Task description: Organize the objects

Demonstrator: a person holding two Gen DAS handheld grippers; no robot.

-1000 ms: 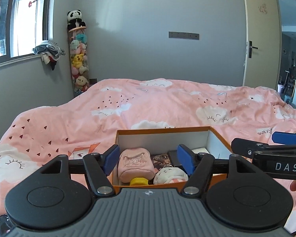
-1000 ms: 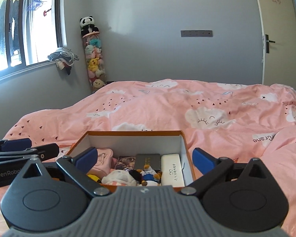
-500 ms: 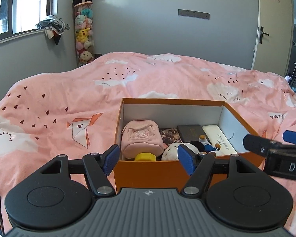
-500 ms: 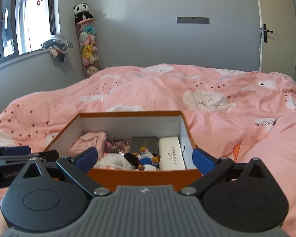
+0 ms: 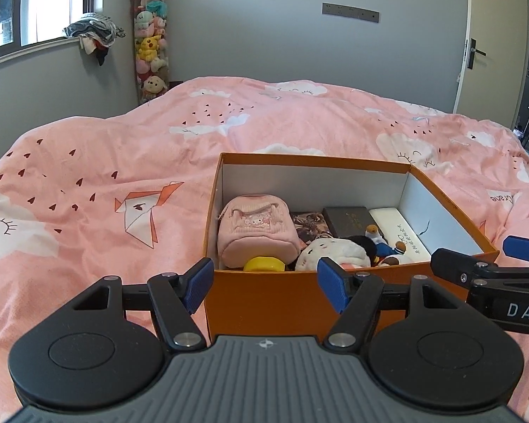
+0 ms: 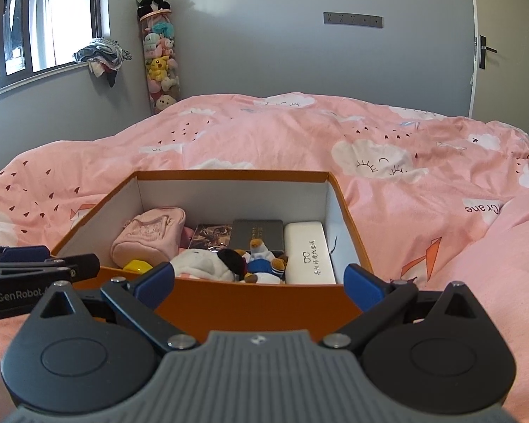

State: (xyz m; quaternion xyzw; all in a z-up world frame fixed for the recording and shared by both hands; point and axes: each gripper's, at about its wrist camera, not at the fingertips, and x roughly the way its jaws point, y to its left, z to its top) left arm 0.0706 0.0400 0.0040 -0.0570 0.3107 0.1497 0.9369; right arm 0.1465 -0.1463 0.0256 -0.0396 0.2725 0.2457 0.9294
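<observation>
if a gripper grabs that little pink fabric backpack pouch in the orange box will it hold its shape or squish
The small pink fabric backpack pouch looks soft and padded, so it would probably squish between the fingers rather than stay stiff. It seems light for its size. It sits bulging against the left wall of the orange cardboard box, beside a white plush toy, so lifting it may nudge that neighbour.

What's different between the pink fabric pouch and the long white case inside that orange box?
The pink fabric pouch is soft, rounded and bulging; the long white case is a hard-looking, flat-topped slab. The pouch sits against the left wall of the orange cardboard box; the case lies along the right wall. The pouch carries a small cartoon patch; the case carries printed dark characters and a small glasses-like mark. Both rest inside the box, untouched by either gripper.
</observation>
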